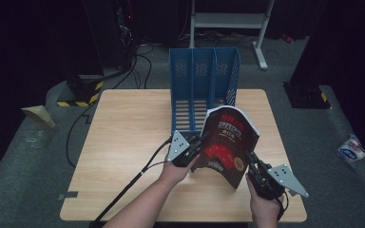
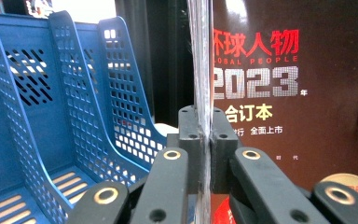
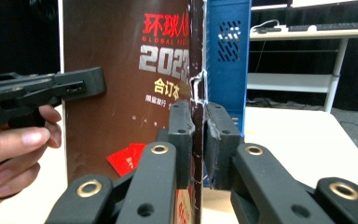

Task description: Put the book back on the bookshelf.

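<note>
A dark brown book (image 1: 228, 137) with red and white lettering stands upright on the wooden table (image 1: 123, 142), just in front of the right side of a blue slotted file rack (image 1: 202, 80). My left gripper (image 1: 200, 142) is shut on the book's left edge. In the left gripper view both pads clamp the page edge (image 2: 204, 126), with the cover (image 2: 270, 93) to the right and the rack (image 2: 51, 102) to the left. My right gripper (image 1: 251, 159) grips the lower right edge. In the right gripper view its pads (image 3: 198, 116) sit against the worn spine of the book (image 3: 121, 84).
The rack's three compartments hold nothing. A white metal desk frame (image 1: 228, 21) stands behind the table. A yellow-and-black block (image 1: 81, 90) and cables lie on the floor at the left, and a white packet (image 1: 351, 148) at the right. Bare tabletop lies left of the rack.
</note>
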A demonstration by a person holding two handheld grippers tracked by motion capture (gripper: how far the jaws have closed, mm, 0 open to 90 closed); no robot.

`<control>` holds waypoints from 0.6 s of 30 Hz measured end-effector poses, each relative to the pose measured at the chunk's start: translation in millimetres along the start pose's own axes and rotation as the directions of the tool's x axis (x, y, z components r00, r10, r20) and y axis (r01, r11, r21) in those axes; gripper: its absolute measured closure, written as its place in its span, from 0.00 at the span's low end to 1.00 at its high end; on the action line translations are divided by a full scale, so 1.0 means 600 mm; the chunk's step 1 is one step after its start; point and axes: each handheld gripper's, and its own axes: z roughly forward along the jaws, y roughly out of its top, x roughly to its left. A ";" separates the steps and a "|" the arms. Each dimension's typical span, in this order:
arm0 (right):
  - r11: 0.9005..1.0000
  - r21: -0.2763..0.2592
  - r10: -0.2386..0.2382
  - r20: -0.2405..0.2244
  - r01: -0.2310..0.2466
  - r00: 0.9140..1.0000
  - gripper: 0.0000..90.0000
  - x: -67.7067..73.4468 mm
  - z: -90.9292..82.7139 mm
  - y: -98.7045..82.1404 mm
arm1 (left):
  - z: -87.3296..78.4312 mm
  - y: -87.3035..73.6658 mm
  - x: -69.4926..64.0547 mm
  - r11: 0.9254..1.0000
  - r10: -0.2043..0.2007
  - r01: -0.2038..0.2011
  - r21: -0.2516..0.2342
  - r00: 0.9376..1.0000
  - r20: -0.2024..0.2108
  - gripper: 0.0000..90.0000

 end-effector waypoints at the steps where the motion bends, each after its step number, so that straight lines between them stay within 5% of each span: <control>1: 1.000 0.008 -0.001 0.000 0.001 1.000 0.90 0.001 0.000 0.000 | -0.002 0.000 0.002 1.000 -0.005 0.005 0.004 1.000 0.002 0.96; 8: 0.999 0.036 0.002 -0.009 -0.002 1.000 0.82 0.003 0.000 0.000 | -0.015 -0.002 0.007 1.000 -0.005 0.005 0.007 1.000 0.031 0.96; 18: 0.998 0.063 0.011 -0.062 -0.007 0.998 0.76 -0.004 0.024 0.041 | -0.033 -0.007 0.017 1.000 0.006 -0.006 -0.002 0.998 0.070 0.96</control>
